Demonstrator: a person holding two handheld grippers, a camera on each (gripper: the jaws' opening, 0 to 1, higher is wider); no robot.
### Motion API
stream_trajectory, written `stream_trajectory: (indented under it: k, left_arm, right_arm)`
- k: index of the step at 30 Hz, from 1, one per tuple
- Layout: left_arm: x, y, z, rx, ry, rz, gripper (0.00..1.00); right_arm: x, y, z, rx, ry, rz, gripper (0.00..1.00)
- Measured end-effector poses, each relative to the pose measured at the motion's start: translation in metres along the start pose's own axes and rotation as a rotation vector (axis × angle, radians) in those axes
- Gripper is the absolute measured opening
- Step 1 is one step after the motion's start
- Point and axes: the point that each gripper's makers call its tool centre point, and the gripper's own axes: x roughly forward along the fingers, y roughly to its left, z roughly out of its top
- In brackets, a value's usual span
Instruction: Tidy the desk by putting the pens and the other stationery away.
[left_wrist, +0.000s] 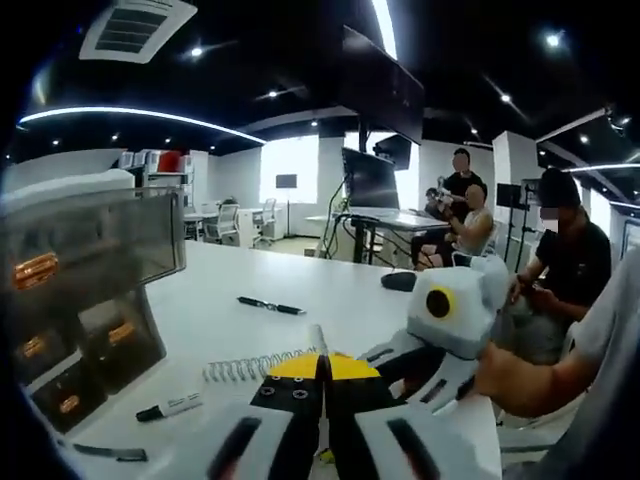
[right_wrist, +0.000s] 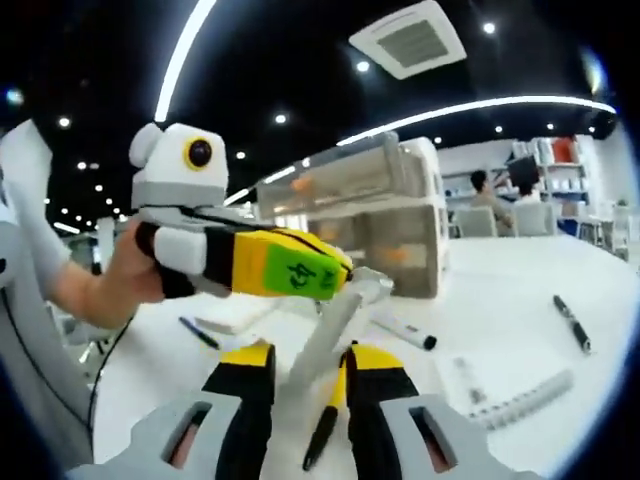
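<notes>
In the left gripper view the left gripper (left_wrist: 322, 372) has its yellow-tipped jaws drawn right together, pinching a slim pale pen (left_wrist: 319, 340) that sticks up just past the tips. Directly ahead of those tips a wire-spiral notebook (left_wrist: 256, 366) lies on the white desk (left_wrist: 330, 290), its coil running off to the gripper's left; further left and nearer lies a black-capped marker (left_wrist: 169, 408), and a black pen (left_wrist: 270, 305) rests well ahead, alone on open desk. A clear plastic drawer organiser (left_wrist: 85, 290) stands tall at the gripper's far left. To its right, close alongside, the right gripper (left_wrist: 440, 345) reaches in, gripped by a person's hand (left_wrist: 505, 375). Seated people fill the background beyond the desk. In the right gripper view the right gripper (right_wrist: 308, 372) has its jaws a narrow gap apart; a black-and-yellow pen (right_wrist: 324, 428) runs down through that gap, though whether the jaws actually bear on it I cannot tell. The left gripper crosses just above and ahead of these jaws, its pale pen slanting down toward them. Behind stands the organiser; a marker lies ahead and right, the notebook's spiral further right and nearer, and another black pen (right_wrist: 572, 322) well off to the right.
</notes>
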Motion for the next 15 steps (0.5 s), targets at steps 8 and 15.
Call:
stream_trajectory:
  k: [8,15]
  left_arm:
    - [-0.007,-0.005,-0.002,-0.023,-0.005,-0.019,0.01]
    - [-0.009,-0.004,0.001,-0.006,-0.013,-0.023,0.01]
  right_arm:
    - [-0.01,-0.01,0.008,-0.074,-0.048,-0.067,0.07]
    - [-0.013,-0.017,0.013,-0.232,-0.032,-0.159,0.05]
